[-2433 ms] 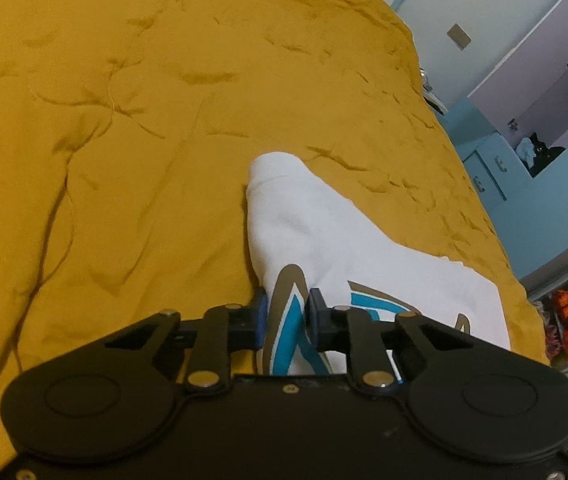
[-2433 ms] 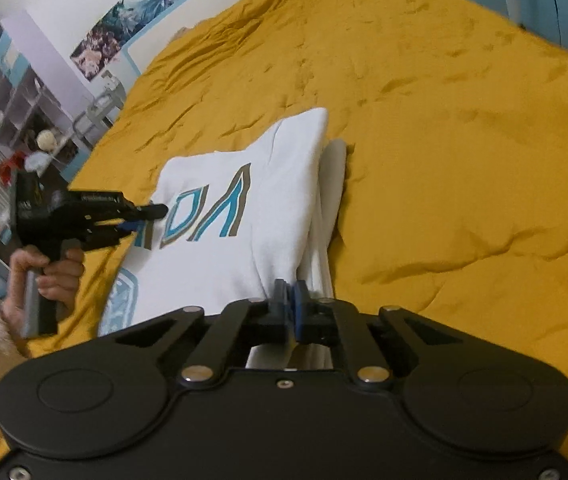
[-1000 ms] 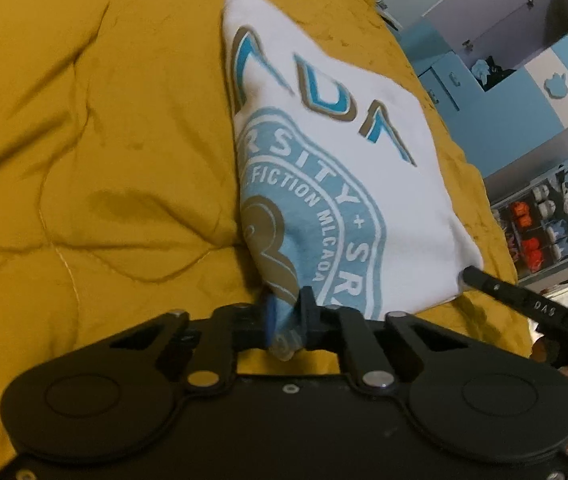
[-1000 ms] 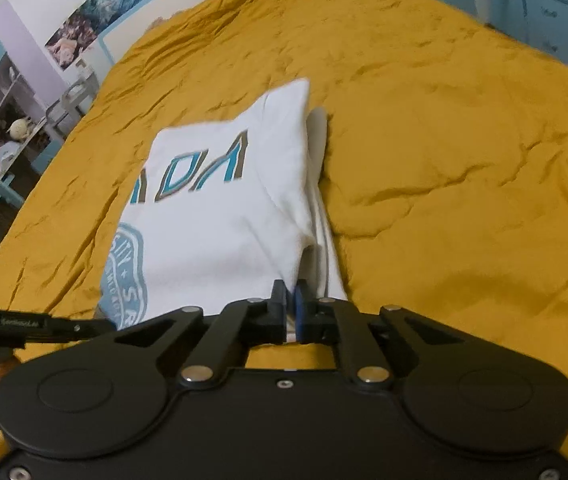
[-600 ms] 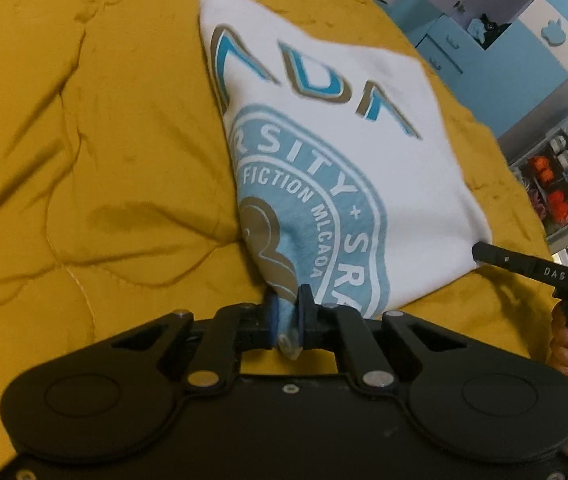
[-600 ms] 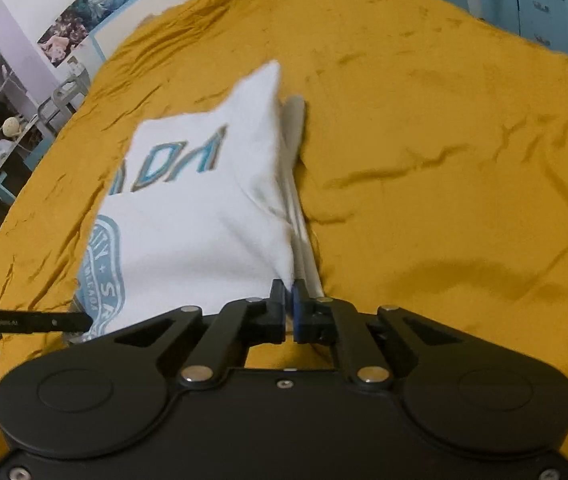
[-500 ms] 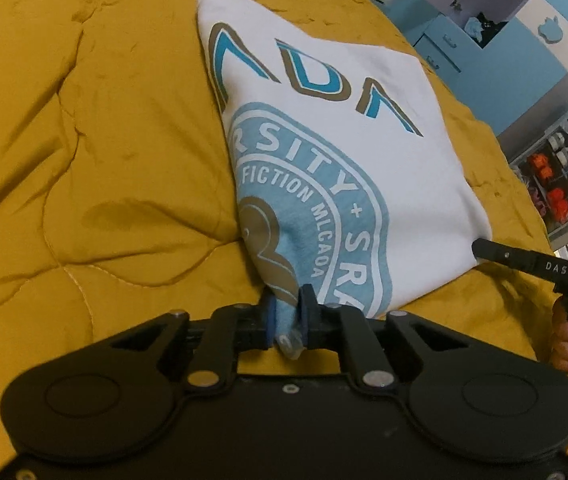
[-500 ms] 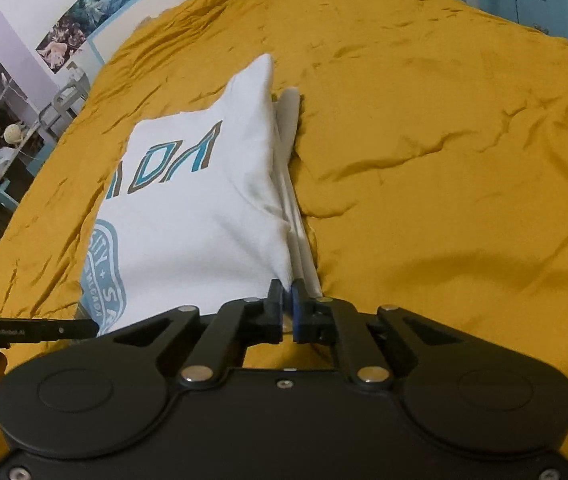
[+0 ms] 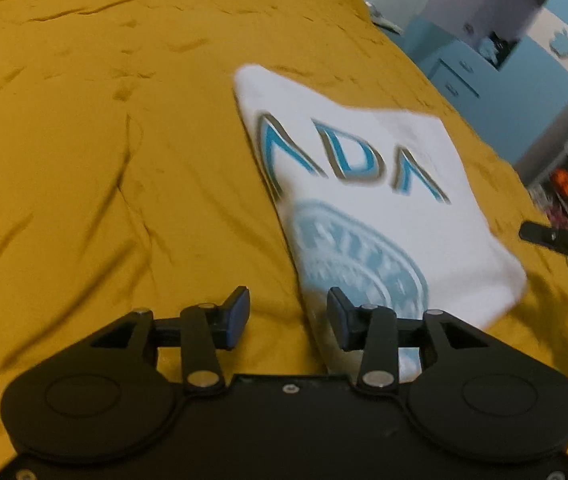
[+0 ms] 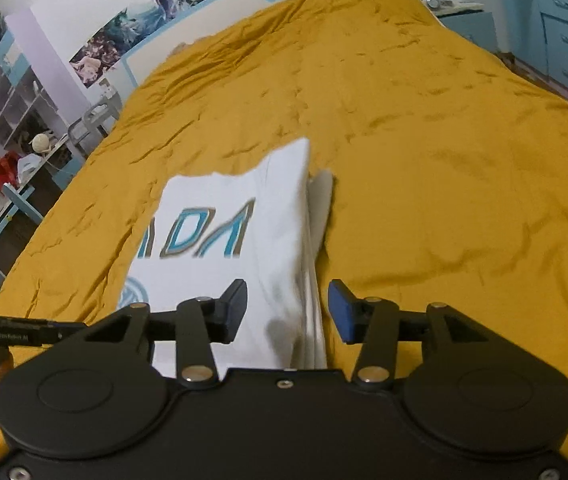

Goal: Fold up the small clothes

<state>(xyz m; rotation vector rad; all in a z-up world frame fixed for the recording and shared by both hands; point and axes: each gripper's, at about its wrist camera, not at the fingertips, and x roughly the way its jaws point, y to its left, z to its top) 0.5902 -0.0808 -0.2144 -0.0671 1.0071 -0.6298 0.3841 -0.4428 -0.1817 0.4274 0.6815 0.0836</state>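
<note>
A folded white T-shirt (image 9: 368,184) with blue lettering and a round blue print lies flat on the mustard-yellow bedspread (image 9: 104,160). My left gripper (image 9: 288,320) is open and empty, just above the shirt's near left corner. In the right wrist view the same shirt (image 10: 228,240) lies folded, with layered edges along its right side. My right gripper (image 10: 288,312) is open and empty over the shirt's near right edge. The right gripper's finger shows at the right edge of the left wrist view (image 9: 556,240). The left gripper's finger shows at the left edge of the right wrist view (image 10: 24,334).
The bedspread (image 10: 444,160) covers a wide bed. Blue drawers (image 9: 456,76) and shelves stand beyond the bed's right edge. Shelving and a small table (image 10: 16,152) stand past the left edge, posters on the far wall.
Both grippers have opened and let go of the shirt's near corners. The shirt has dropped flat onto the bed, and both grippers have lifted and drawn back a little.
</note>
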